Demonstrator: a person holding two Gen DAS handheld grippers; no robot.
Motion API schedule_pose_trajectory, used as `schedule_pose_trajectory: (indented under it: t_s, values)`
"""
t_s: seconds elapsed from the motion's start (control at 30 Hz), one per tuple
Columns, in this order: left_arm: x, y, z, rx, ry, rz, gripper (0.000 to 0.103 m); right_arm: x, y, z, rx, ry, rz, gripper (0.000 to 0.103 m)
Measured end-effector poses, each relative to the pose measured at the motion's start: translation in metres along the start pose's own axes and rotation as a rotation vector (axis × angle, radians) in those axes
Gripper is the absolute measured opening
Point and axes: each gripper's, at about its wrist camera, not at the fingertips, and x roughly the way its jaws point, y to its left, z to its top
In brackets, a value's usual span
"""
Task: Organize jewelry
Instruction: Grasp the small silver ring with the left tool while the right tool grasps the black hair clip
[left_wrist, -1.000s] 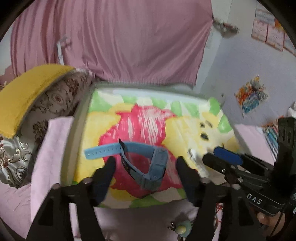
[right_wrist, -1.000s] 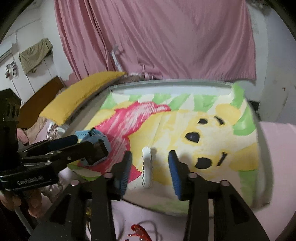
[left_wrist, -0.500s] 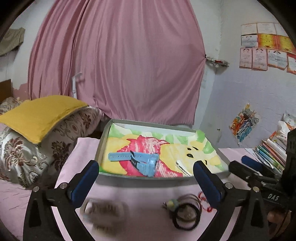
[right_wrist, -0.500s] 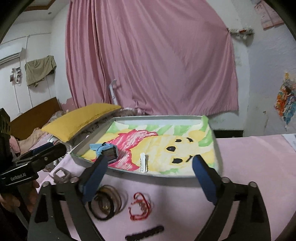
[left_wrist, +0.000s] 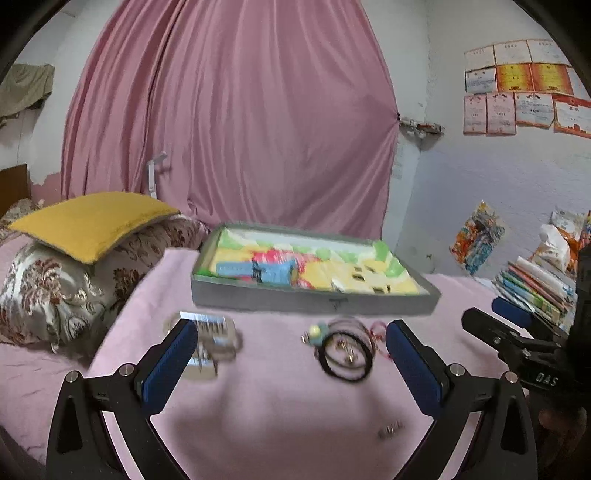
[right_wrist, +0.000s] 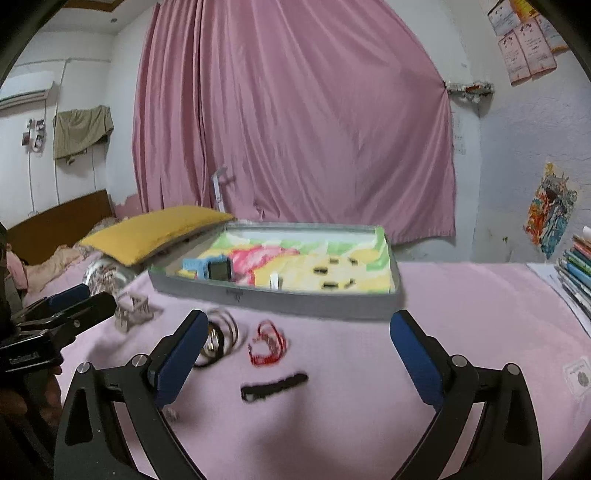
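Observation:
A grey tray (left_wrist: 314, 300) (right_wrist: 295, 301) with a cartoon-bear lining stands on the pink blanket. In it lie a blue watch (left_wrist: 258, 271) (right_wrist: 218, 269) and a white hair clip (right_wrist: 274, 280). In front of the tray, a silvery piece (left_wrist: 212, 339) (right_wrist: 131, 308), black hair bands (left_wrist: 347, 356) (right_wrist: 214, 339), a red bracelet (right_wrist: 267, 343) and a black bar clip (right_wrist: 273, 386) rest on the blanket. My left gripper (left_wrist: 291, 332) is open and holds nothing. My right gripper (right_wrist: 300, 319) has its jaws opening, with nothing between them. Both hover short of the tray.
A yellow pillow (left_wrist: 92, 218) on patterned cushions lies left of the tray. Stacked books (left_wrist: 535, 284) stand at the right. A small metal bit (left_wrist: 391, 430) and a white card (right_wrist: 578, 376) lie on the blanket. A pink curtain hangs behind.
Both grippers have drawn back from the tray and spread wide. The watch and the white clip stay in the tray. The jewelry in front of the tray has come into view.

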Motion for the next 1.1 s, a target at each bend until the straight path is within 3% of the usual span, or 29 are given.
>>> schedule_pose_trajectory:
  t_s: [0.23, 0.4, 0.73, 1.03, 1.1]
  values:
    - [0.002, -0.003, -0.022, -0.019, 0.099, -0.072, 0.101, 0.010, -0.007, -0.016, -0.001, 0.116, 0.033, 0.096]
    - [0.006, -0.009, -0.032, -0.012, 0.156, -0.134, 0.083, 0.013, -0.003, -0.028, -0.003, 0.169, 0.050, 0.094]
    - [0.020, -0.030, -0.045, 0.043, 0.264, -0.268, 0.045, 0.021, -0.002, -0.038, 0.032, 0.245, 0.091, 0.071]
    - [0.026, -0.043, -0.047, 0.097, 0.318, -0.297, 0.011, 0.029, 0.002, -0.041, 0.048, 0.280, 0.108, 0.066]
    - [0.028, -0.042, -0.047, 0.096, 0.325, -0.292, 0.008, 0.032, 0.004, -0.041, 0.049, 0.285, 0.110, 0.065]
